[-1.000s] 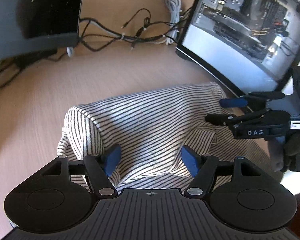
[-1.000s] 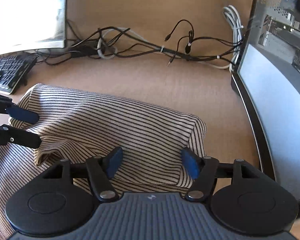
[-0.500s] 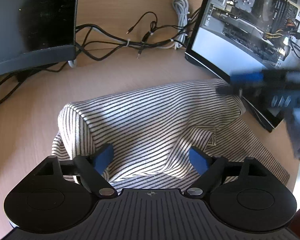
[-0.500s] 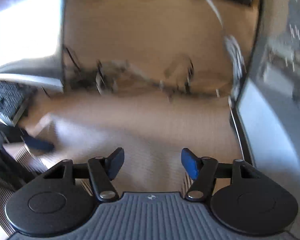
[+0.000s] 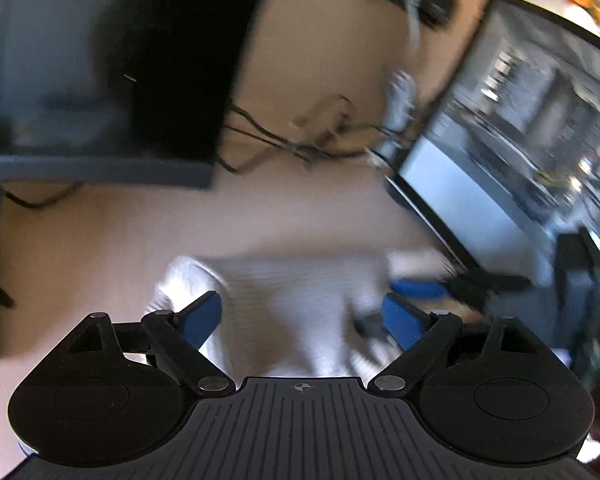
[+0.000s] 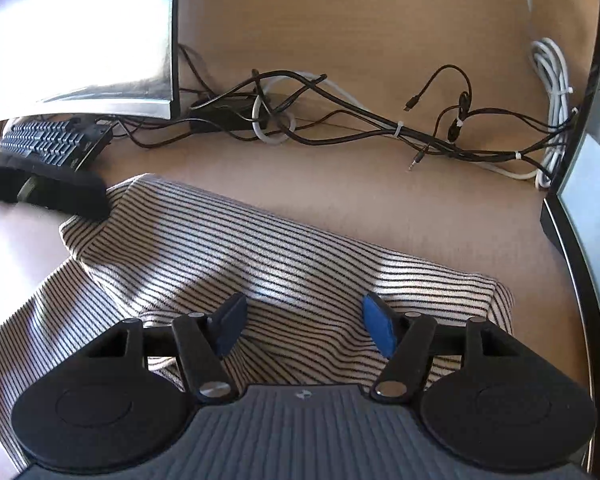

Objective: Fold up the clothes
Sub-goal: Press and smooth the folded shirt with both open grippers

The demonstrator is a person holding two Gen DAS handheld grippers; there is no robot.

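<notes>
the striped shirt (image 6: 284,256), cream with thin dark stripes, lies folded over on the wooden bench (image 6: 380,184), a rounded fold along its far edge and a looser layer spreading toward the near left. in the left wrist view the same garment is a pale blur just beyond the fingers.

the right gripper (image 6: 302,326) points forward and down over the near part of the shirt; its blue-padded fingers (image 6: 376,330) stand partly apart with cloth under and between them, the pads not pressing on any fold, so it holds nothing. the left gripper (image 5: 302,318) also tilts down toward the shirt, its jaws wide and just having opened further, then eased back a touch; cloth shows between them but nothing is pinched. this view is smeared with motion. to its right, the other gripper's blue finger hovers at the shirt's edge.

a black keyboard (image 6: 48,148) sits at the far left, its near corner touching the shirt's fold. behind it stands a monitor (image 6: 80,36). a tangle of black and white cables (image 6: 340,128) runs along the back of the bench, and a second monitor's edge (image 6: 580,240) rises at the right.
</notes>
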